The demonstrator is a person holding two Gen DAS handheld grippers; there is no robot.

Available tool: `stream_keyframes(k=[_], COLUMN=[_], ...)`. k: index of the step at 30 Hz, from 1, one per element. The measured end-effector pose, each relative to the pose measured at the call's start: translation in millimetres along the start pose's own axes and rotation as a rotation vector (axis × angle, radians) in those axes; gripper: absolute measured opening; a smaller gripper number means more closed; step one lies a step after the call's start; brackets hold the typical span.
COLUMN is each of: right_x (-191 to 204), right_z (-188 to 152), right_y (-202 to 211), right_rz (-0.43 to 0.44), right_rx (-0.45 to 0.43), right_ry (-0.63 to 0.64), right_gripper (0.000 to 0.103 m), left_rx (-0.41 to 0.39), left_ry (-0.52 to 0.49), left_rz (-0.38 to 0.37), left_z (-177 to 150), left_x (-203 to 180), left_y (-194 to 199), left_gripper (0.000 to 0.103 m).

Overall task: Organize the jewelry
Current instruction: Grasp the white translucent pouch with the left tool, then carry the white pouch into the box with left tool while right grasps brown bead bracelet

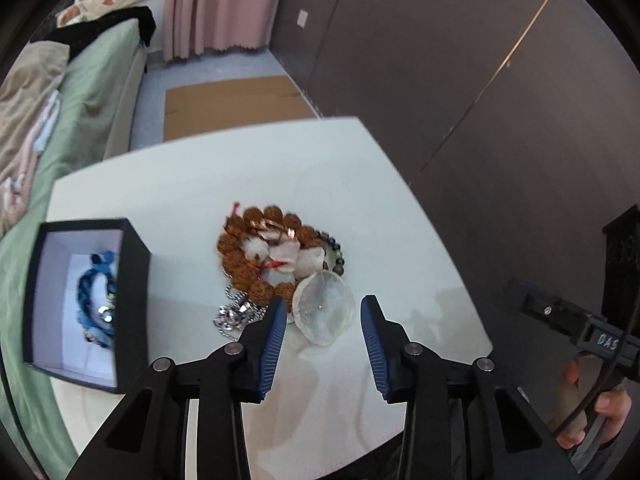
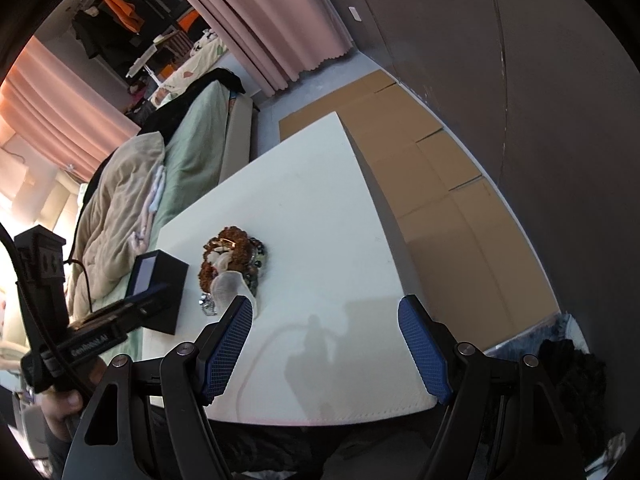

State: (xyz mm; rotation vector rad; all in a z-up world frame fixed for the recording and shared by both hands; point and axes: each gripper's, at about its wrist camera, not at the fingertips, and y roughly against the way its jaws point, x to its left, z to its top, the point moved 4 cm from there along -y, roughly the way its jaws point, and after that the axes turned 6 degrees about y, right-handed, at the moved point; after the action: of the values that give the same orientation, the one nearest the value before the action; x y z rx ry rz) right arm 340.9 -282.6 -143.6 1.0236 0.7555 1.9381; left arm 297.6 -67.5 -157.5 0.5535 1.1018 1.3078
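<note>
Left hand-held gripper (image 1: 324,312): jaws spread wide, nothing held, poised low over white desk (image 1: 180,184). Clear faceted disc (image 1: 323,307) lying just ahead between the blue pads, touching neither as far as can be told. Silver chain (image 1: 236,316) bunched beside left pad. Just beyond: jewelry pile (image 1: 276,252), ring of brown knobbly beads (image 1: 240,268) around pale stone pieces, copper-coloured ring (image 1: 280,232) on top, dark bead strand (image 1: 334,246) at right edge. To the left, apart from pile: open black box (image 1: 136,280), white-lined, with blue bracelet (image 1: 96,300) inside. Right hand-held gripper (image 2: 326,312): jaws also wide apart, empty, above bare desk near front edge, pile and box well off to its left. Farther back: green bed (image 1: 92,92) along desk's left side, flattened cardboard (image 1: 236,104) on floor, pink curtain (image 1: 216,4), dark wall.
</note>
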Motion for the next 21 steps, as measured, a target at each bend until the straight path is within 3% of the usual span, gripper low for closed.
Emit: stream_keyframes(k=[3,10,13,15,21], right_x=[-2.1,-1.7,-0.9,1.2,13.7], right_z=[1.5,4.2,4.4,4.5,6.8], right_y=[-5.5,-15.5,-17.9,-19.3,-22.8], right_rz=[-0.002,-0.015,-0.022,-0.024,-0.020], right_rx=[0.010,0.030,0.037,0.042,0.045], right_ry=[-0.005,0.003,0.005,0.007,0.025], right_gripper=[0.076,0.076,0.076,0.076,0.076], left_rx=[0.040,0.116,0.106,0.108,0.044], left_ry=[0.005,0.033,0.037,0.032,0.005], left_rz=[0.004,0.016,0.015,0.017,-0.037], left_z=[-3.5,-11.7,-10.8,-10.4,-7.5], left_x=[2.2,14.9,18.1,19.5,18.2], left_y=[-16.6,-49.4,-49.7,-48.7,-18.6], left_gripper=[0.034,0.034,0.024,0.000,0.000])
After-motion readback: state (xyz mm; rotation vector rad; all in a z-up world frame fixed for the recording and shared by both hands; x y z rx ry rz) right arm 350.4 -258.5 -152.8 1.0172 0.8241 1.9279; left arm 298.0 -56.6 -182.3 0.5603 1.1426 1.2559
